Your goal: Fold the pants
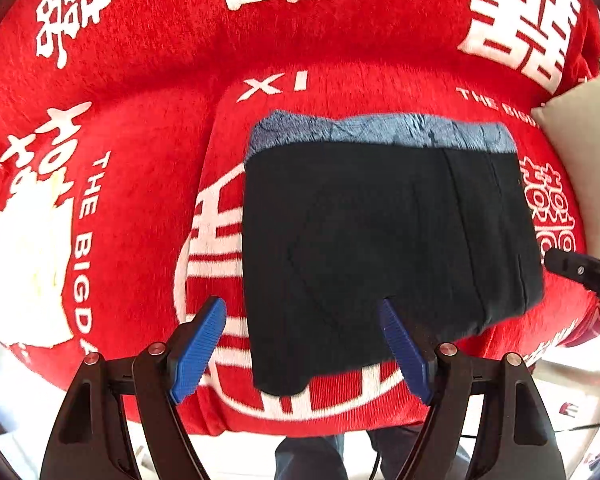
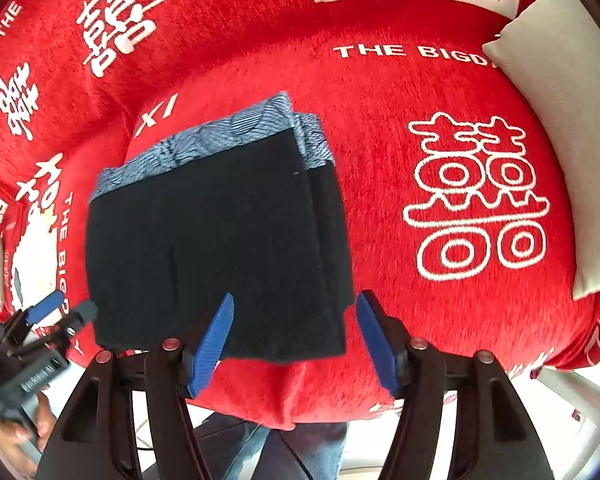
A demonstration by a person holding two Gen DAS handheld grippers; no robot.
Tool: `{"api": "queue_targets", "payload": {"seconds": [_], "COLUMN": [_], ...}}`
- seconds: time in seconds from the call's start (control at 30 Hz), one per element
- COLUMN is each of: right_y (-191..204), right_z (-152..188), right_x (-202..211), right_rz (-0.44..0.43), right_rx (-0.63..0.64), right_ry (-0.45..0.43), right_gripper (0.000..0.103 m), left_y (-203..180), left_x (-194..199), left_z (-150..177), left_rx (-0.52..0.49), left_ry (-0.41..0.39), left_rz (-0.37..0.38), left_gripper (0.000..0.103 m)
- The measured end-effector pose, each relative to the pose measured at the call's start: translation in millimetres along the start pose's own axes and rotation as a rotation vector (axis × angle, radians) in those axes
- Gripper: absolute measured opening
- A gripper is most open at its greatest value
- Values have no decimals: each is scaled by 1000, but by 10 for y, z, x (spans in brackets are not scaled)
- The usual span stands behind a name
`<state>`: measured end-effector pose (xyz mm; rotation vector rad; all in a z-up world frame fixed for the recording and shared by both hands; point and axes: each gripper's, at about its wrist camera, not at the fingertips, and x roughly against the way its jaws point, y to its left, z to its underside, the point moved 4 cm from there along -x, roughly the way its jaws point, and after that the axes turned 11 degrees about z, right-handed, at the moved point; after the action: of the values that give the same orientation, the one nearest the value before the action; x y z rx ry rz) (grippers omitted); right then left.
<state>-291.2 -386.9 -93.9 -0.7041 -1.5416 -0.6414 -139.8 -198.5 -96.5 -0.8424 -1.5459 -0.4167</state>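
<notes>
Left wrist view. The surface is a red plush cover [image 1: 148, 128] printed with white characters and the words "THE BIG D…", draped over a cushioned seat whose kind cannot be told. A pale cushion [image 1: 584, 152] sits at the right edge of the cover. Beyond the near edge of the cover a pale floor shows, along with the person's legs [image 1: 312, 460] in dark trousers. The pants [image 1: 380, 232] lie folded into a compact dark block at the centre of the cover, with a blue-grey patterned band along the far edge. The left tongs [image 1: 304, 344] hang above the near left corner of the pants, jaws well apart, nothing between the blue pads. A black part of the right tongs enters at the right edge, beside the pants' right side.

Right wrist view. The same red cover [image 2: 380, 92] fills the frame; the pale cushion [image 2: 560, 120] lies at the upper right. The folded pants [image 2: 220, 240] rest left of centre, layered edges visible on the right side. The right tongs [image 2: 296, 332] stand apart above the near right corner of the pants, gripping nothing. At lower left the left tongs [image 2: 60, 308] show, carried by a hand [image 2: 16, 440].
</notes>
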Motion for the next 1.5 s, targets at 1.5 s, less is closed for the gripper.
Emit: {"api": "queue_targets", "payload": {"seconds": [1.5], "right_y": [295], "right_z": [753], "right_x": [976], "right_rz": [119], "right_rx": [107], "right_ry": [-32], "right_gripper": [103], "left_y": [-293], "left_x": [881], "left_z": [594], "left_rx": [37], "left_ry": [33], "left_rz": [-102], "left_gripper": [103]}}
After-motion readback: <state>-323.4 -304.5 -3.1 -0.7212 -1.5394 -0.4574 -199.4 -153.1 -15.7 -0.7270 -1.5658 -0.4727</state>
